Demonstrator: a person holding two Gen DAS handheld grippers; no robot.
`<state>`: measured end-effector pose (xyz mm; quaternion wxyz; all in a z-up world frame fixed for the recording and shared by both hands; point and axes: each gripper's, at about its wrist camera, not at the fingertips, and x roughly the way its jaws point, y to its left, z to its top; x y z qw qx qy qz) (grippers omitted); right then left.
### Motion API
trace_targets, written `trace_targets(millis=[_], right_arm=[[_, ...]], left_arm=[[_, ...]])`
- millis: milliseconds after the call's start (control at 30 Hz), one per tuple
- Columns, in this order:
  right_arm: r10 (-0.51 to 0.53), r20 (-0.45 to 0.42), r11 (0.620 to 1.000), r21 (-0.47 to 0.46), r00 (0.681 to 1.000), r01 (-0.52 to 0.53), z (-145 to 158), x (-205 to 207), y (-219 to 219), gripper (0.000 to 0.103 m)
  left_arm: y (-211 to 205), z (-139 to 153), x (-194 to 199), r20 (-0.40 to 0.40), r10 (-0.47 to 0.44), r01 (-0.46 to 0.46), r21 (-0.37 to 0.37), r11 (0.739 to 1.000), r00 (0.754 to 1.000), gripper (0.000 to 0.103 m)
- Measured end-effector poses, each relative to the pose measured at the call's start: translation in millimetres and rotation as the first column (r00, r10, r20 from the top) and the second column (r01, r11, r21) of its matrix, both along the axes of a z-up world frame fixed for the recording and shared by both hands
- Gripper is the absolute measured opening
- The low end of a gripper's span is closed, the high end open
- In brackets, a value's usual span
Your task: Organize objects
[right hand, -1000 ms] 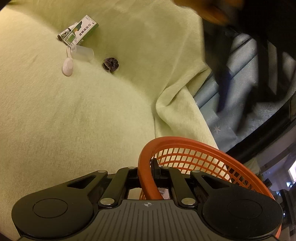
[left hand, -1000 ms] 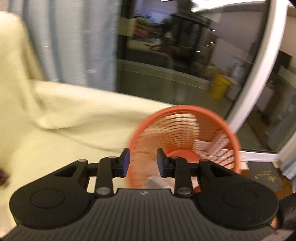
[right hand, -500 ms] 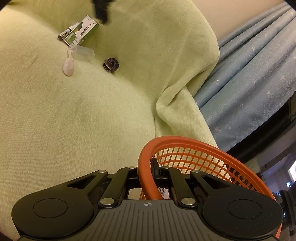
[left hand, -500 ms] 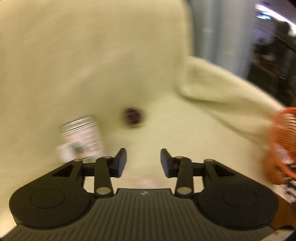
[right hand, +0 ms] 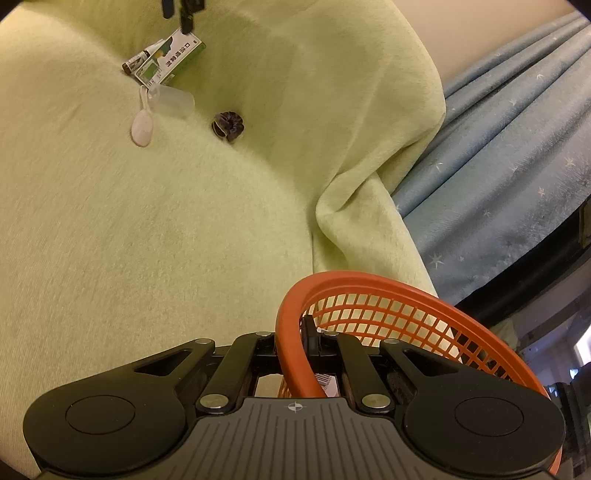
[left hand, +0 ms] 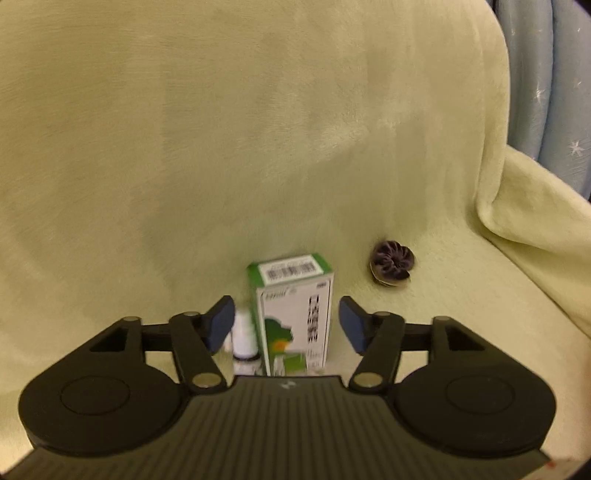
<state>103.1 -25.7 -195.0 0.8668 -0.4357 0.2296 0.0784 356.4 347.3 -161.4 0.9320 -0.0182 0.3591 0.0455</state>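
On a sofa draped in a pale green blanket [left hand: 258,147], the left gripper [left hand: 286,323] hovers with its jaws spread wide on either side of a green-and-white carton [left hand: 295,314], neither blue pad touching it. A small white bottle [left hand: 243,338] lies just beside the carton at its 9 o'clock, close to the left pad. A dark scrunchie [left hand: 391,263] rests on the blanket at the carton's 2 o'clock, apart from it.

The right gripper [right hand: 295,347] is clenched on the rim of an orange mesh basket [right hand: 388,314], which sits at the sofa's edge with blue star-patterned curtains [right hand: 517,166] at its 2 o'clock. In the right wrist view the carton [right hand: 171,61] lies far off at 11 o'clock, the left gripper's fingertips [right hand: 186,22] right above it. A clear plastic cup [right hand: 173,101] lies on its side just below the carton, a white spoon [right hand: 142,122] touching it at 8 o'clock, and the scrunchie [right hand: 228,125] at the cup's 4 o'clock.
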Motion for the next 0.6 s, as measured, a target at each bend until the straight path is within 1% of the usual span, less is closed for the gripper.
trace_targets(millis=[167, 233, 333, 367, 500, 600], right_arm=[[-0.001, 0.001, 1.0, -0.001, 1.0, 0.001, 0, 2, 0, 0.002], [0.001, 0.0, 1.0, -0.004, 1.0, -0.001, 0, 3, 1, 0.002], [-0.002, 0.0, 1.0, -0.002, 1.0, 0.002, 1, 3, 0, 0.002], [-0.002, 0.0, 1.0, -0.002, 1.0, 0.002, 1, 3, 0, 0.002], [-0.002, 0.001, 1.0, -0.003, 1.0, 0.002, 1, 4, 0, 0.002], [0.001, -0.002, 1.0, -0.004, 1.0, -0.001, 0, 4, 1, 0.002]], left_arm=[[-6, -8, 22, 0.0, 0.012, -0.012, 0.06, 0.998, 1.0, 0.063], [-11, -11, 29, -0.016, 0.008, -0.006, 0.076, 0.997, 1.0, 0.063], [-13, -16, 36, -0.048, 0.007, -0.003, 0.093, 0.996, 0.999, 0.06], [-13, -17, 37, -0.053, 0.004, 0.001, 0.1, 0.995, 0.999, 0.056], [-11, -14, 25, -0.062, -0.02, 0.026, 0.102, 0.994, 0.998, 0.055], [-12, -14, 1, -0.07, -0.049, 0.056, 0.1, 0.993, 0.996, 0.053]])
